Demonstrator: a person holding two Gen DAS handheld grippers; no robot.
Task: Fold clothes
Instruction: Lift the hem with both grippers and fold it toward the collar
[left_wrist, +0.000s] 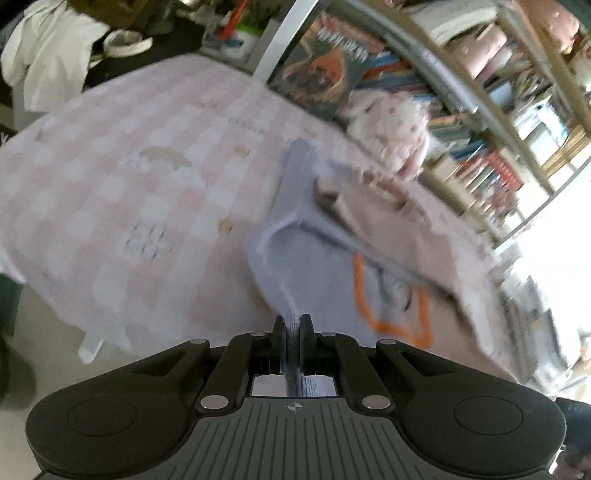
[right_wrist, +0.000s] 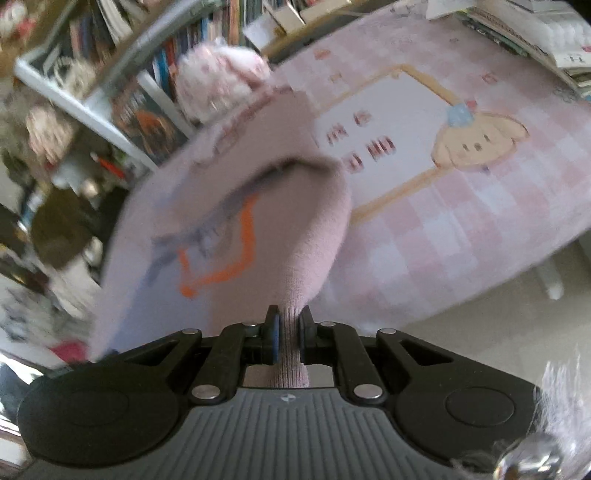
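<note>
**Knit garment held aloft between two grippers**

While both views are smeared by motion blur, the main facts read clearly enough. On the left, the left gripper (left_wrist: 293, 325) has its jaws pressed together on a bunched fold of a pale lilac-pink knitted garment with an orange outline print (left_wrist: 391, 295), and the cloth fans out from that pinch toward the right of the view. It hangs in the air above the pink-and-white checked tablecloth (left_wrist: 110, 177) rather than lying on it. Further right, a fluffy white-and-pink plush toy (left_wrist: 391, 129) sits against the crowded bookshelf (left_wrist: 498, 122).

In the right wrist view, the right gripper (right_wrist: 290, 325) is likewise clamped on a ribbed edge of the same garment, which stretches up and leftward; the bare tablecloth lies to its right.

Judging by how it drapes and gathers into the pinches, the knit is light, soft and limp, with some stretch and no stiffness to hold a crease unaided. It seems unlikely to slip, since the ribbing gives the pads purchase. Edges, corners or the ribbed hem look like the best holds. Whether the garment is being spread out or carried mid-fold cannot be told.
</note>
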